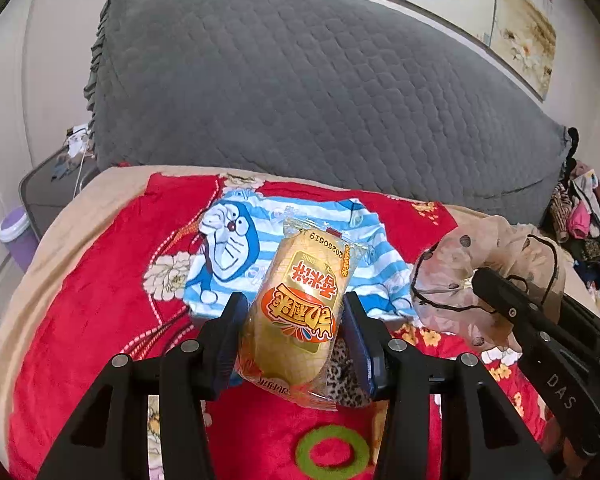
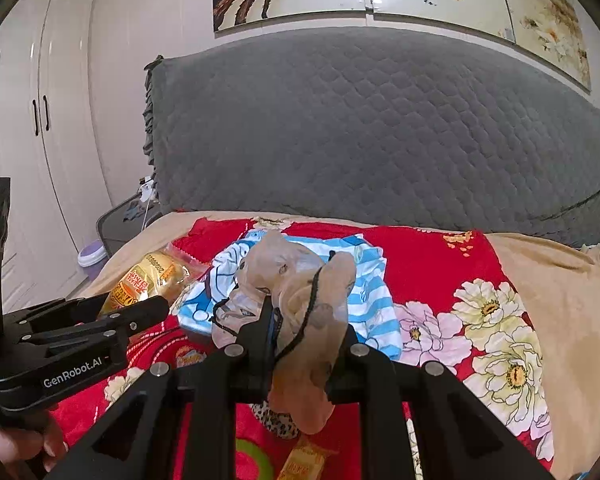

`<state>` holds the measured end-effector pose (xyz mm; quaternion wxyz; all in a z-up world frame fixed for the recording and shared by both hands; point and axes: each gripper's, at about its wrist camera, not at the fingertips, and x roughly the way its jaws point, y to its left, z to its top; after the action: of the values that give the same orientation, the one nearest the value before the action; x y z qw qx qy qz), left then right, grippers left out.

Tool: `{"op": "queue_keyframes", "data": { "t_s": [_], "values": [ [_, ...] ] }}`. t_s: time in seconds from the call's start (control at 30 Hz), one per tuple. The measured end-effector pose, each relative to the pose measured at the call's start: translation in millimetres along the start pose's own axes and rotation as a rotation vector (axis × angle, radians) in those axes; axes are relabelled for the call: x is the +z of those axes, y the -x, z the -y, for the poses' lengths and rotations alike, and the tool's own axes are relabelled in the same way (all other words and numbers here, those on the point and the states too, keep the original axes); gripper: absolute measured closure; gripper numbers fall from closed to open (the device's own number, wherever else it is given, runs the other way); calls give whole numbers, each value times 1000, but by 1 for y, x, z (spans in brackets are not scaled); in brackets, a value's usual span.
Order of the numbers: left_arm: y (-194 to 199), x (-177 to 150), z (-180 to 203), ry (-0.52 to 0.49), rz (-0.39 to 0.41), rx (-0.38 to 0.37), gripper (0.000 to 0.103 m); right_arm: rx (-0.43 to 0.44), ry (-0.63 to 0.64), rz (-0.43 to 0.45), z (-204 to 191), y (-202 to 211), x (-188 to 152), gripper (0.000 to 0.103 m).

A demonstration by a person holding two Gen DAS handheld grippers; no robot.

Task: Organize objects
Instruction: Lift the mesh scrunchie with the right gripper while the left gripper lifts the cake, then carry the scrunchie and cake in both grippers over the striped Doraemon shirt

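The left gripper is nearest in its own view, its jaws pressed on both sides of a yellow snack packet held above the bed. The wrapper carries an orange oval with large Chinese characters and a printed date code reading 20250619 near its far sealed end. In the right wrist view the same packet shows at the left, beyond an arm of the left gripper marked "GenRobot.AI".

The right gripper has its jaws closed on a sheer beige dotted scrunchie with a thin black cord looped around it; the fabric bulges up and hangs down between the arms. From the left wrist view the scrunchie is at the right, clamped at the tip of an arm lettered "DAS".

Beneath both lies a blue-and-white striped Doraemon shirt, folded on a red floral blanket. A green felt ring and a leopard-print piece lie on the blanket near the camera. Another orange-labelled packet lies at the bottom edge of the right view. A grey quilted cover drapes the headboard behind.
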<state>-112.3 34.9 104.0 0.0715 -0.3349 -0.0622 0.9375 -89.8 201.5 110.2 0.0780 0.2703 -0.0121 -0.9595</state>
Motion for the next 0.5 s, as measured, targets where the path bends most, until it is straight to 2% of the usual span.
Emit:
{"op": "queue_keyframes", "data": {
  "t_s": [0.5],
  "values": [
    [-23,32,4,-16,16,7,53,-5,-9,51,7,-3,22,84]
  ]
}}
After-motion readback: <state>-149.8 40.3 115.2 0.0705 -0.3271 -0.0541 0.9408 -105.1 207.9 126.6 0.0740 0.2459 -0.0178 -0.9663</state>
